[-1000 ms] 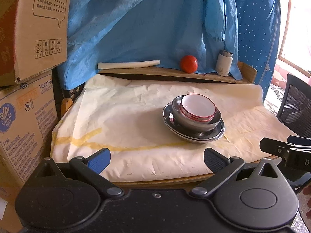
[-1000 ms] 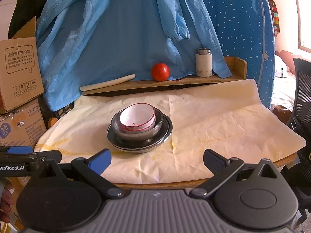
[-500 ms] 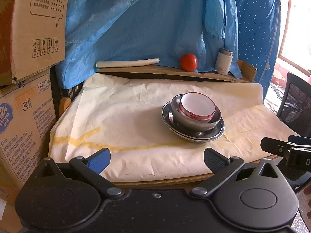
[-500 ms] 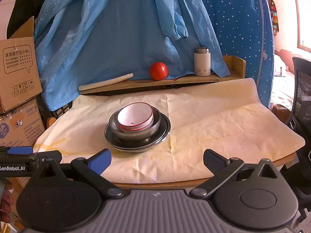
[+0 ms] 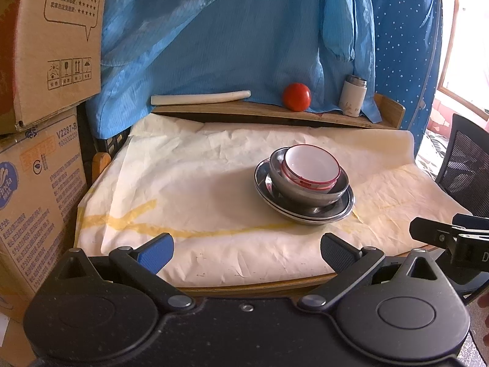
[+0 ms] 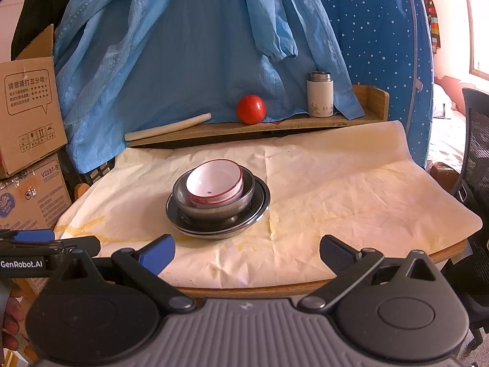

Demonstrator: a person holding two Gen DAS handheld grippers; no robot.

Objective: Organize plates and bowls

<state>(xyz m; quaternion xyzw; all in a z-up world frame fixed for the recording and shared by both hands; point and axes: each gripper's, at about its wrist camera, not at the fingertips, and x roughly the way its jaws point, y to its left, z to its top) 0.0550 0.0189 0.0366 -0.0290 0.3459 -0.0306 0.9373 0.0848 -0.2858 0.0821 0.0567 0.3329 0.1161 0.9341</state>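
Right wrist view: one white bowl (image 6: 215,183) nested in one steel bowl (image 6: 214,197) atop stacked plates (image 6: 218,218), count unclear; left claw (image 5: 246,252) and right claw (image 6: 246,252) both gape wide, empty, short of that stack.

A red tomato (image 6: 251,109), white flask (image 6: 319,94) and pale roll (image 6: 167,127) sit on the wooden shelf (image 6: 275,125); cardboard boxes (image 5: 45,46) stand stacked at left.

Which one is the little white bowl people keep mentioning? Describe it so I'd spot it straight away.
Look at the table covered in cream paper; one stack of dishes sits on it. At the bottom are steel plates, then a steel bowl, and nested on top, tilted, is the white bowl. It alone is not metal, and has a thin red rim.
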